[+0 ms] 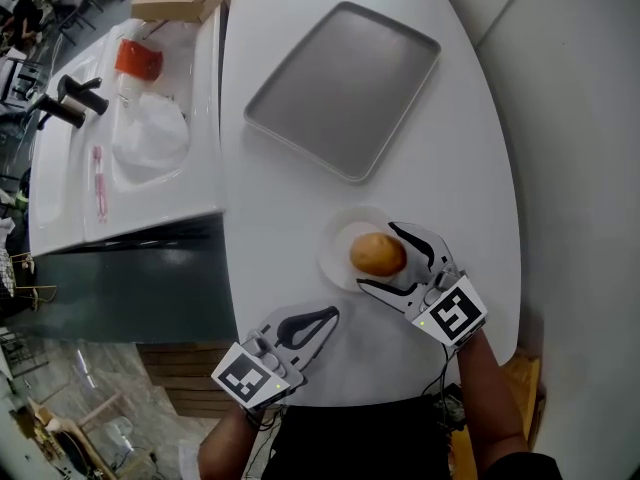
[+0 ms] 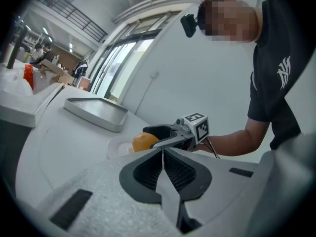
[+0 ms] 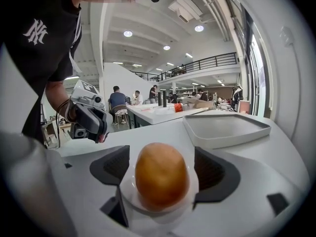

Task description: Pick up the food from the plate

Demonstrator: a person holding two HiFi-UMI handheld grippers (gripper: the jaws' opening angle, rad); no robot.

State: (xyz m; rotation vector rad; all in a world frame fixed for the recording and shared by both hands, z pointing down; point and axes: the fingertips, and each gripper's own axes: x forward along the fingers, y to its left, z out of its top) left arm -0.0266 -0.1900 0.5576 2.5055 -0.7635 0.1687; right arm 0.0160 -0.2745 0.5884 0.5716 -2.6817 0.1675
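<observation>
While my right tongs [image 1: 380,260] sit with their jaws apart, one on either side of the food, nothing is clamped yet: in the right gripper view I see a thin gap between each pad and the roll [image 3: 162,176]. It is a golden-brown oval, a bread roll or something much like one, lying on a small white plate [image 1: 328,253] at about 5 o'clock on the white tabletop [image 1: 300,168]. A grey tray [image 1: 345,88] lies empty at 11 o'clock from the plate, well apart from it.

My left tongs [image 1: 333,315] are closed, pad against pad with nothing between them. They rest low over the tabletop at 7 o'clock from the plate, near its edge.

I judge the roll to be light and soft, with a smooth, slightly shiny crust. A hard squeeze would dent or crush it. A weak one on that rounded skin could let it roll or slip out. The best hold looks to be across its widest part, at 3 and 9 o'clock in the right gripper view, where the pads already face it. I would close gently, only until it stops shifting. The plate is small and probably light, so lifting straight up should keep it from dragging along.
</observation>
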